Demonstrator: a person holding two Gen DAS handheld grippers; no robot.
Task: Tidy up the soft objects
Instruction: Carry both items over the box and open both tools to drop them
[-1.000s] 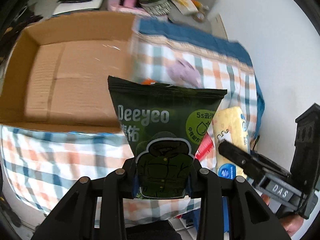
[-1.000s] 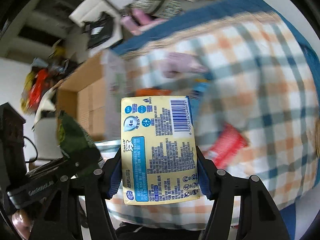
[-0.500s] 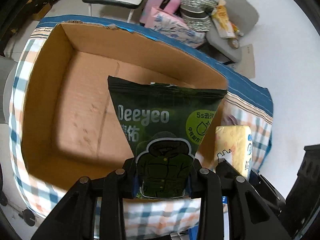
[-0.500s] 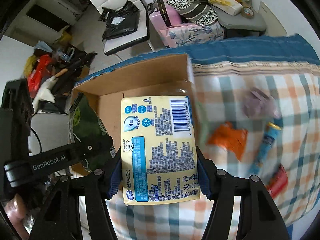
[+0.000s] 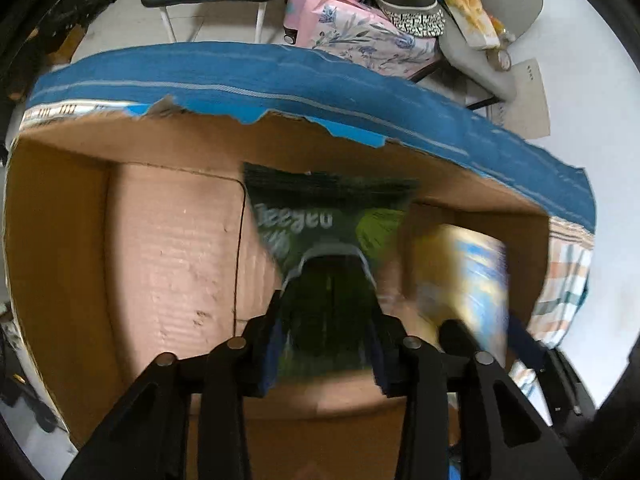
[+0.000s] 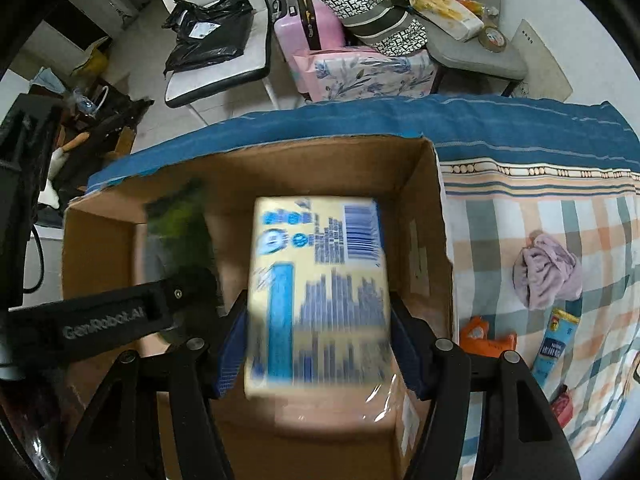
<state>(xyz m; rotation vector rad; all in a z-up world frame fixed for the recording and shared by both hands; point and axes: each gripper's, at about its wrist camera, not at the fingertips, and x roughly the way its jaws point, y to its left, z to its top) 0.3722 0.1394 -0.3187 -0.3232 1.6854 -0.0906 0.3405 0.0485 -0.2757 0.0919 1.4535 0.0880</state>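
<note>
Nearest in the left wrist view, the left hand-held gripper [image 5: 329, 344] has its fingers spread a little, and the dark green Deeyeo wipes pack [image 5: 326, 236] is blurred between and ahead of them, tipping toward the box floor; whether the pads touch it cannot be told. In the right wrist view the right hand-held gripper [image 6: 318, 350] frames the yellow tissue pack [image 6: 318, 292], barcode side up, also smeared by motion; its blue pads sit just beside the pack's edges, and a real pinch cannot be confirmed.

Both packs are over the inside of the open cardboard box [image 6: 434, 248], the green one toward its left, the yellow one toward its right, near the right wall. The step in hand looks like dropping the two packs into the box together.

Beyond the box wall, on the checked cloth covering the desk [image 6: 540, 216], lie more soft things: a crumpled lilac cloth [image 6: 546, 272], an orange sachet [image 6: 486, 336], a blue and yellow tube-shaped packet [image 6: 554, 342] and a red packet [image 6: 562, 408] at the edge.

Next, both hand-held grippers should open fully, lift straight up clear of the box rim, then swing right to the cloth and packets. Farther off stand chairs and a pink suitcase [image 6: 308, 20].
</note>
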